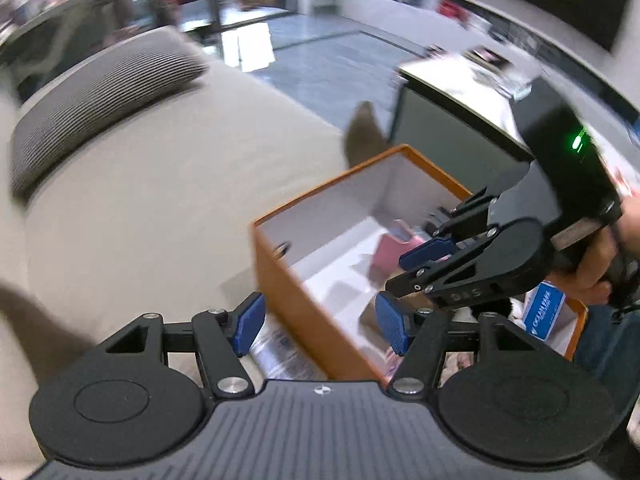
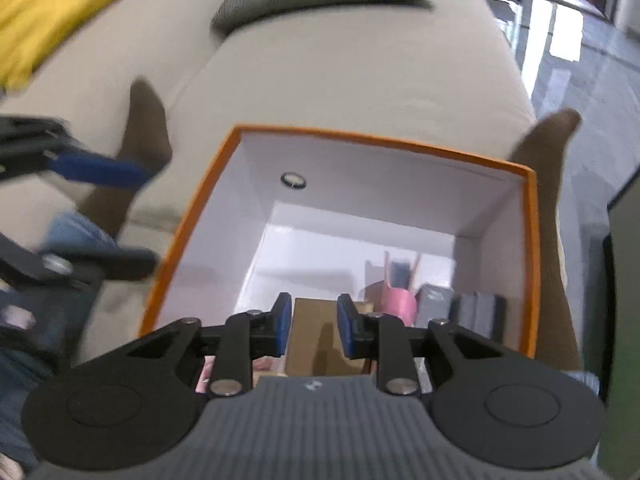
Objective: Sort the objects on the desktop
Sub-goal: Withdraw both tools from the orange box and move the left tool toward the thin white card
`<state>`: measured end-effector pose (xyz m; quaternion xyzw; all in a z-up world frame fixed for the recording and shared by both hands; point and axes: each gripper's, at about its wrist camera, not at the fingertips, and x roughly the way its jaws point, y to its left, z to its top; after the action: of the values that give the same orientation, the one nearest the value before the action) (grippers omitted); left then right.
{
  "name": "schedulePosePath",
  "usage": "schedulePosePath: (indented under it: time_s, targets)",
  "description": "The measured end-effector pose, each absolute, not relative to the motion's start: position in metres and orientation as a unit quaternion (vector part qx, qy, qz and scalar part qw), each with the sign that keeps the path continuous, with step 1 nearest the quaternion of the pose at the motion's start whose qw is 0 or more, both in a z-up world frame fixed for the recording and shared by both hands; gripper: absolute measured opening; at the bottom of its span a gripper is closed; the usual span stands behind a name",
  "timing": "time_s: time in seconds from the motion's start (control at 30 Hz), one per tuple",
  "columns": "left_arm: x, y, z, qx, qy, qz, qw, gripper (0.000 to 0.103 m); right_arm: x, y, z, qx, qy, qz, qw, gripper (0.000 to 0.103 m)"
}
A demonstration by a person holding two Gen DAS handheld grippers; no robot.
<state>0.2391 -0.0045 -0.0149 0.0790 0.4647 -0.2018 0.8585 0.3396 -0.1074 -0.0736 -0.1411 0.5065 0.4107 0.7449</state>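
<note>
Left gripper [image 1: 320, 326]: black linkage arms, blue pads, jaws standing wide apart with nothing held; the near wall of the box passes between the pads, untouched as far as can be seen.

Right gripper [image 2: 310, 330]: same build, held by a hand [image 1: 596, 264] at the right edge of the left wrist view. Jaws narrowly parted, pointing down into the box; a brown cardboard piece [image 2: 316, 344] lies below the gap, and nothing is clamped between the pads.

Orange box [image 1: 298, 296]: open-topped, orange outside, white inside, with a small round eyelet [image 2: 294, 180] in one inner wall. It rests on the beige sofa [image 1: 160, 184], near the sofa's front edge, between two brown-socked legs.

Contents, gathered toward the box's near right corner in the right wrist view:
- pink pouch-like item [image 2: 396, 304], standing upright, a dark object in its mouth
- grey block [image 2: 434, 306], just beside the pink item
- dark block [image 2: 480, 312], against the right wall
- blue-and-white printed carton [image 1: 546, 312], at the box's far end in the left wrist view

Other items: grey ribbed cushion [image 1: 104, 100] toward the sofa's far end; yellow cushion [image 2: 56, 12] at the back left; printed paper [image 1: 284, 354] on the sofa beside the box.
</note>
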Motion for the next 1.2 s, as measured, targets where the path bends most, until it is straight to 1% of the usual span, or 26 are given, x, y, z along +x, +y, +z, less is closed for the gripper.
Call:
schedulePosePath:
  time_s: [0.07, 0.1, 0.13, 0.3, 0.4, 0.57, 0.7, 0.8, 0.93, 1.0, 1.07, 1.2]
  targets:
    - [0.230, 0.011, -0.014, 0.056, 0.465, -0.185, 0.864, 0.072, 0.337, -0.092, -0.080, -0.181, 0.498, 0.416, 0.739, 0.035]
    - [0.227, 0.018, -0.015, 0.047, 0.465, -0.178, 0.866, 0.072, 0.336, -0.086, -0.083, -0.197, 0.494, 0.418, 0.736, 0.040]
    - [0.223, 0.024, -0.015, 0.038, 0.465, -0.173, 0.867, 0.072, 0.336, -0.080, -0.086, -0.214, 0.490, 0.422, 0.732, 0.041]
    - [0.220, 0.037, -0.042, 0.000, 0.475, -0.151, 0.867, 0.072, 0.334, -0.063, -0.099, -0.268, 0.489, 0.425, 0.714, 0.041]
    - [0.215, 0.045, -0.054, -0.020, 0.483, -0.140, 0.864, 0.072, 0.334, -0.058, -0.108, -0.291, 0.494, 0.408, 0.711, 0.039]
    - [0.201, 0.059, -0.058, -0.040, 0.494, -0.127, 0.859, 0.072, 0.345, -0.061, -0.109, -0.263, 0.524, 0.386, 0.712, 0.039]
    - [0.193, 0.064, -0.058, -0.053, 0.494, -0.121, 0.859, 0.072, 0.338, -0.055, -0.109, -0.280, 0.516, 0.385, 0.713, 0.039]
    - [0.191, 0.067, -0.059, -0.060, 0.494, -0.116, 0.859, 0.072, 0.329, -0.060, -0.096, -0.276, 0.501, 0.385, 0.725, 0.039]
    - [0.182, 0.070, -0.050, -0.065, 0.486, -0.112, 0.864, 0.072, 0.312, -0.066, -0.061, -0.266, 0.466, 0.399, 0.744, 0.039]
    - [0.177, 0.073, -0.045, -0.069, 0.480, -0.108, 0.868, 0.069, 0.298, -0.066, -0.039, -0.264, 0.441, 0.418, 0.749, 0.039]
    - [0.174, 0.077, -0.041, -0.078, 0.475, -0.102, 0.871, 0.069, 0.280, -0.060, -0.021, -0.263, 0.420, 0.445, 0.746, 0.041]
    - [0.178, 0.082, -0.045, -0.109, 0.469, -0.108, 0.870, 0.069, 0.250, -0.037, -0.011, -0.279, 0.404, 0.472, 0.732, 0.041]
